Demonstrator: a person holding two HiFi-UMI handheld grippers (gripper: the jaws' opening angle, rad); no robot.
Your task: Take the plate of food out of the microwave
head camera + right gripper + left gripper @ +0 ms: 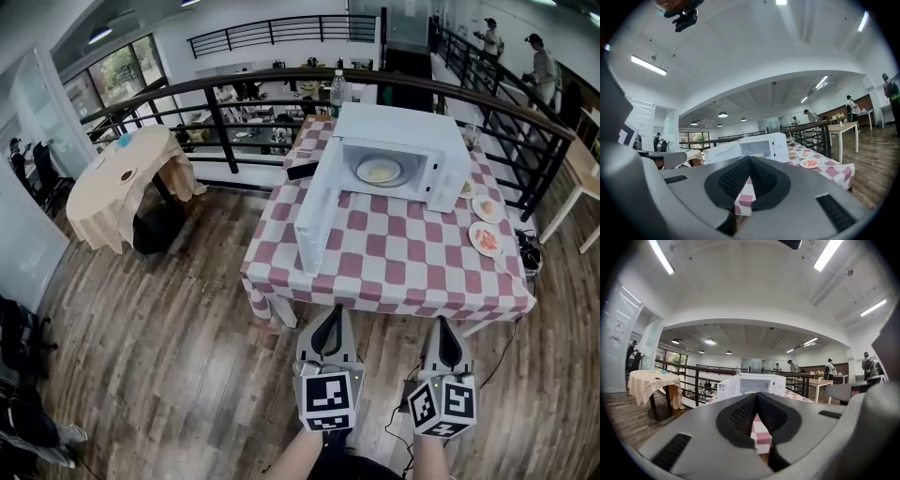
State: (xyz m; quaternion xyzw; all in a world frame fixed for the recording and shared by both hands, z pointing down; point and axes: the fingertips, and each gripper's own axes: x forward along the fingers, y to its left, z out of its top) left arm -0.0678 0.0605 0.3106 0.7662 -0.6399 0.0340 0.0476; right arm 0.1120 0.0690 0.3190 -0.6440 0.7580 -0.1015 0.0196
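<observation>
**A:** Where was the plate of food [380, 171]?

**B:** Inside the white microwave [403, 131]. It lay flat on the bottom of the cavity with something pale on it. The door [314, 220] stood swung wide to the left, so the head view looked straight in.

**A:** And the microwave itself?

**B:** It sat on the bench [394, 267], which was covered in red-and-white checks, toward the far side. Two small plates [486, 239] lay to its right, near the bench's right edge, and the nearer one carried something orange-red. A bottle [337, 92] stood just behind the microwave, by the dark railing [221, 141].

**A:** How did the jaws stand?

**B:** The left gripper [329, 317] had its jaws together, tips meeting, with nothing between them. In the left gripper view only a sliver of the bench's checks showed through the slit below the tips, and the microwave [752, 383] lay straight beyond. The right gripper [442, 324] was the same: jaws pressed together and empty.

**A:** Were they near the plate?

**B:** No. Both hung side by side over the wooden floor [169, 328], short of the bench's near edge. They pointed toward the bench, touched nothing, and were well apart from the microwave.
</observation>
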